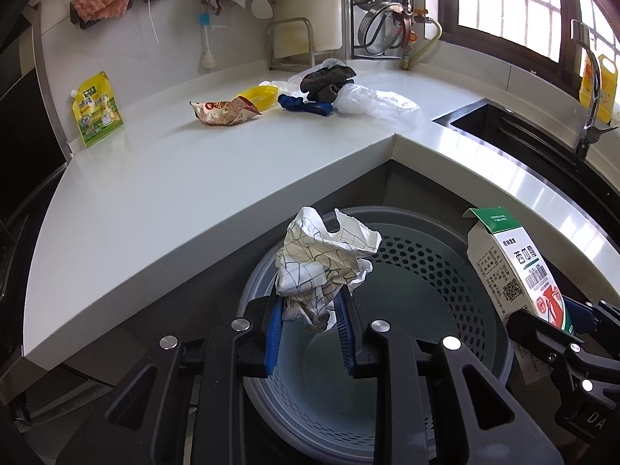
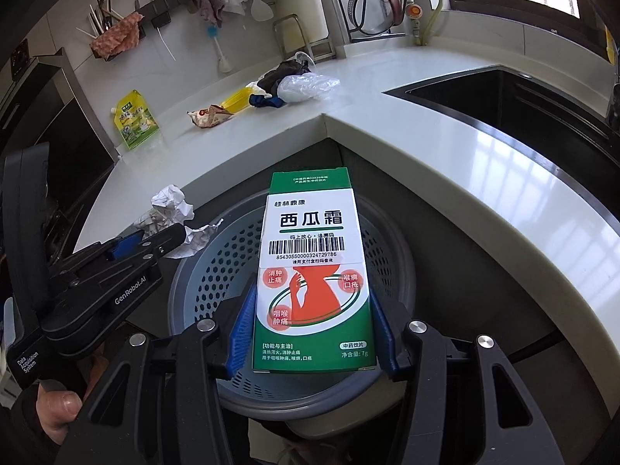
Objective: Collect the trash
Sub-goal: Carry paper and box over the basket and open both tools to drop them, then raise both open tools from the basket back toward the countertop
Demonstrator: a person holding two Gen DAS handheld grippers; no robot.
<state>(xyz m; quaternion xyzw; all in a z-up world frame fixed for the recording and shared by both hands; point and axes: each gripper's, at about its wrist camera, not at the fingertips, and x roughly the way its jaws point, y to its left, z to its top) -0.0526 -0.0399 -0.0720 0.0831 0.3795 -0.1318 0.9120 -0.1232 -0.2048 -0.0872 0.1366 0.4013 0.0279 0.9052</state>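
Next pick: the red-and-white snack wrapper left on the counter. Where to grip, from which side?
Judgement: take the snack wrapper across its puffed middle, coming from above and the counter's front edge. It lies flat and crumpled on the countertop; its right end touches the yellow item, so that end is crowded while the front is open.

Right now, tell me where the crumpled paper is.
The crumpled paper is clamped in the left tongs, over the left rim of the perforated grey bin, left of the green box.
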